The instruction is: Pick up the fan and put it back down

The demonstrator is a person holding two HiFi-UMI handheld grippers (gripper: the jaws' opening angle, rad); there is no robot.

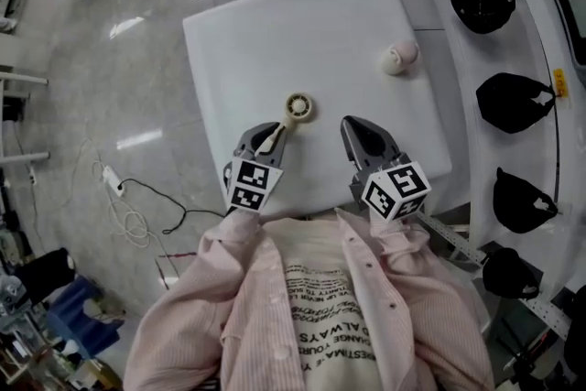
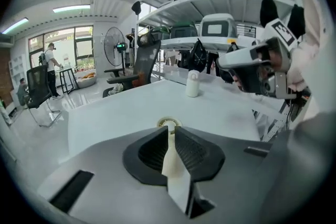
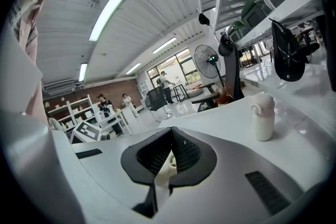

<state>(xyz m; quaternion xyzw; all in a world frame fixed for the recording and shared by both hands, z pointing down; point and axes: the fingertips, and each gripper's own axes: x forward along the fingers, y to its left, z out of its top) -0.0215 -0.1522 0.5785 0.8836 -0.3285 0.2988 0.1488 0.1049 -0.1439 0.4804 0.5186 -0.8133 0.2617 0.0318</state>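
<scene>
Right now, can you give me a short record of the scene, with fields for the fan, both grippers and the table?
fan: small, cream, round head; handle between the left jaws
left gripper: shut on the fan handle
right gripper: jaws together, apart from the fan
bottle: stands further back on the right, untouched
table: white

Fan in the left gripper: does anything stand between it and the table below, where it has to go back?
Nothing visible does. The table under the fan is bare; the small white bottle stands well apart to its right.
</scene>
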